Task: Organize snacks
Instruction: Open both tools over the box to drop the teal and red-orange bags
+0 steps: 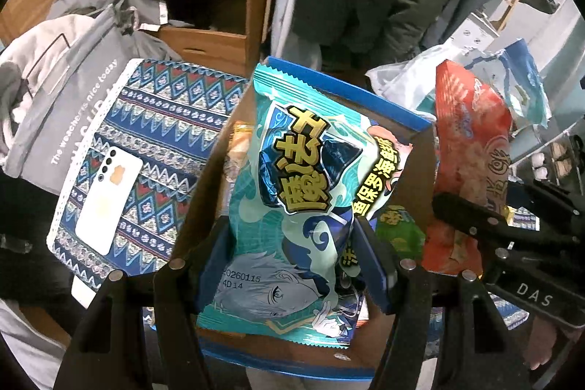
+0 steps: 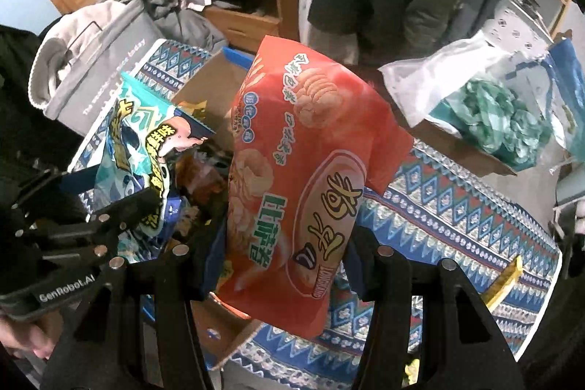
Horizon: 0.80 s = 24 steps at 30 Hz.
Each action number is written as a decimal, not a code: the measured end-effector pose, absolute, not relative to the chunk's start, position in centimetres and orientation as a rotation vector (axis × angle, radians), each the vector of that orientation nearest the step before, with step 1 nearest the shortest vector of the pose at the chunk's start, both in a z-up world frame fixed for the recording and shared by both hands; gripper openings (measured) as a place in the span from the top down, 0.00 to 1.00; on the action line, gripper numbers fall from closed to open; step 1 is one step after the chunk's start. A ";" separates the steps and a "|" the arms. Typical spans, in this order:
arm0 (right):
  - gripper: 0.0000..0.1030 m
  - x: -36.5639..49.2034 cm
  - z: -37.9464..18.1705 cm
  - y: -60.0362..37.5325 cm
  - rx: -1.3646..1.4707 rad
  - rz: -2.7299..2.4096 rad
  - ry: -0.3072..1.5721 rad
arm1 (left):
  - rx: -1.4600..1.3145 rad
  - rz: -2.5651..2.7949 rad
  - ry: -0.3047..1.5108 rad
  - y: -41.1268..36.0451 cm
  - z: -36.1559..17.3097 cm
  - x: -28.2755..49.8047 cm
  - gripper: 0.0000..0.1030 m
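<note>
Left fingers (image 1: 215, 262) clamped on teal bag (image 1: 292, 207), one pad each side near its lower end; left gripper (image 1: 292, 265) holds it over the box (image 1: 384, 105). Right gripper (image 2: 285, 265) clamped on red bag (image 2: 303, 170), held up just right of the teal one, above the box's right edge. More snacks (image 2: 204, 178) inside the box. Box sits on patterned cloth (image 1: 153, 119); white phone (image 1: 108, 200) on the cloth to the left; clear bag (image 2: 475, 97) far right.
</note>
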State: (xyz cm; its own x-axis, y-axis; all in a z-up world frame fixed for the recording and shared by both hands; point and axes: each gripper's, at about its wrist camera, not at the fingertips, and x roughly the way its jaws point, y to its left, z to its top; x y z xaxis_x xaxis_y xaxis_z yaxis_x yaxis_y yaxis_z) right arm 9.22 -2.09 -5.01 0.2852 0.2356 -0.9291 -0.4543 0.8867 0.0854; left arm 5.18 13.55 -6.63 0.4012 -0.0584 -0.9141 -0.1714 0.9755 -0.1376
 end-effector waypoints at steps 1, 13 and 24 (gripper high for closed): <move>0.46 9.3 -5.1 -1.8 -0.213 0.470 1.199 | -0.224 0.075 1.161 13.7 -6.8 5.2 0.35; 0.27 10.0 -4.0 -0.6 -0.208 0.474 1.136 | -0.273 0.131 1.154 15.4 -6.5 5.0 0.28; 0.27 9.4 -3.4 -2.8 -0.182 0.444 1.133 | -0.272 0.105 1.142 14.5 -5.7 4.7 0.28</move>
State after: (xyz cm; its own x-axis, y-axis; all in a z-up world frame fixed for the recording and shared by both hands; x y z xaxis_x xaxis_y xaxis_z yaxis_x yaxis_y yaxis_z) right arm 9.43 -2.76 -3.44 0.3487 0.2492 -0.9035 -0.4306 0.8988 0.0817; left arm 4.72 14.53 -5.72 0.4149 -0.0560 -0.9081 -0.2206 0.9621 -0.1601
